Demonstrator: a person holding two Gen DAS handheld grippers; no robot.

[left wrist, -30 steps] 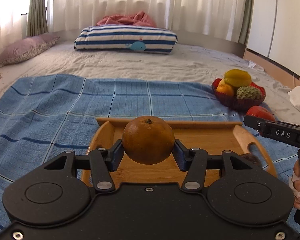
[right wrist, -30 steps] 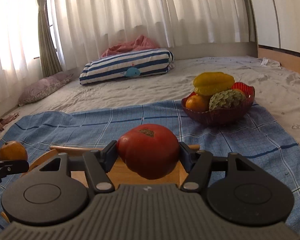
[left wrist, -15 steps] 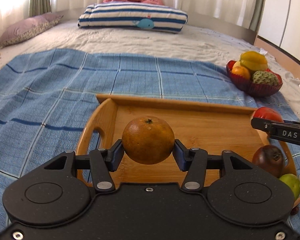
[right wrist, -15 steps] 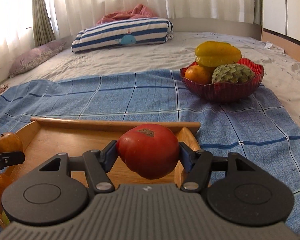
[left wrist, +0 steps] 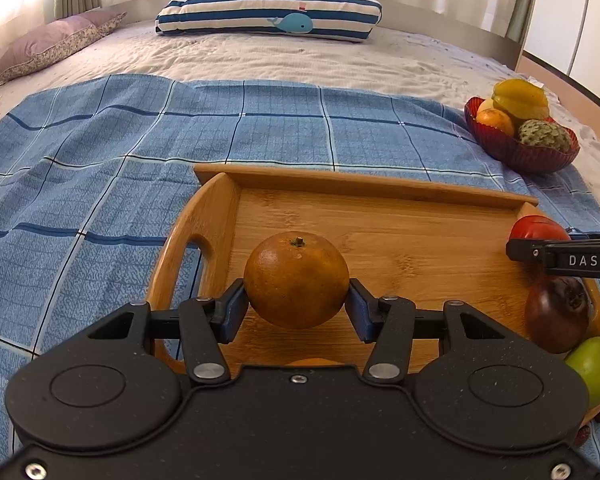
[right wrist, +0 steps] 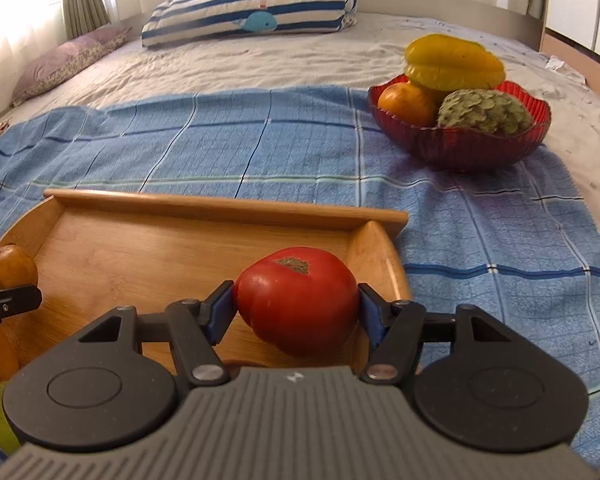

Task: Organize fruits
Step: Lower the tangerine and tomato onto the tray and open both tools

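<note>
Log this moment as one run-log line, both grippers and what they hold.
left gripper: shut on orange | right gripper: shut on tomato | both above wooden tray | neither released

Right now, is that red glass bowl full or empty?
Full. The red bowl holds a yellow starfruit, an orange and a scaly green custard apple, heaped above its rim.

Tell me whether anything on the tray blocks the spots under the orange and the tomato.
Nothing visible does. The left gripper holds the orange over bare wood of the tray. The right gripper holds the tomato over open wood near the tray's right end.
</note>
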